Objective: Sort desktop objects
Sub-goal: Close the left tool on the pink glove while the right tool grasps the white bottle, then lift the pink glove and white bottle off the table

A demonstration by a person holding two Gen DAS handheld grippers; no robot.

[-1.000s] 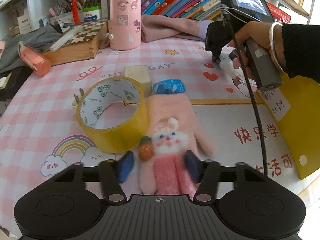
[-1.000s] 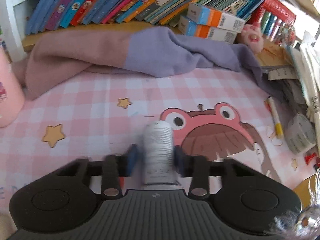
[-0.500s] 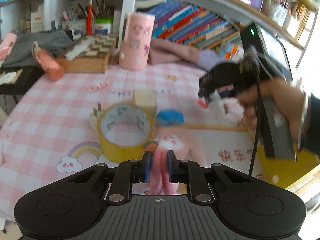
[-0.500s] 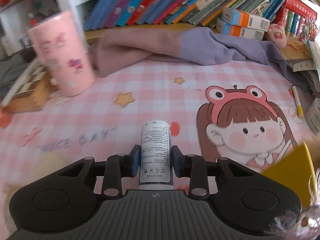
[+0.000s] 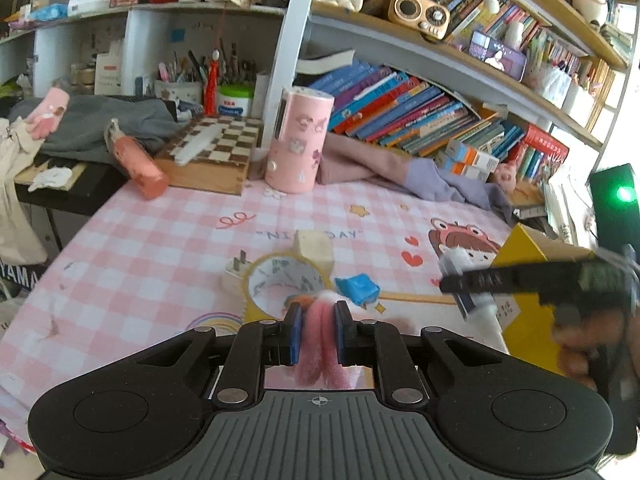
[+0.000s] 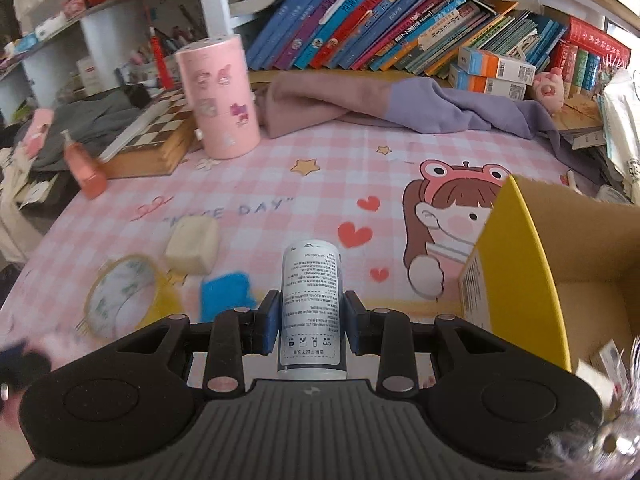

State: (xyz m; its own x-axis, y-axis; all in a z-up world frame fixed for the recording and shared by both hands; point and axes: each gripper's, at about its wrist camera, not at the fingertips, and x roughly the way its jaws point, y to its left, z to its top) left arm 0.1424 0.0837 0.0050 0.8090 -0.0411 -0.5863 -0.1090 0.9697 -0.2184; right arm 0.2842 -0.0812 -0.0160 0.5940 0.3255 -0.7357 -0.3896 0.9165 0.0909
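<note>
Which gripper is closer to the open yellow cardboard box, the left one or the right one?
Right. The right gripper, holding a white bottle, is beside the yellow cardboard box. The left gripper, gripping a pink glove, is farther, near the tape roll.

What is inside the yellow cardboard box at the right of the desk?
The right wrist view shows the yellow box open, with bare brown inner walls and floor. Something white with print sits at its near corner, blurred. The near wall and right gripper cover the rest.
</note>
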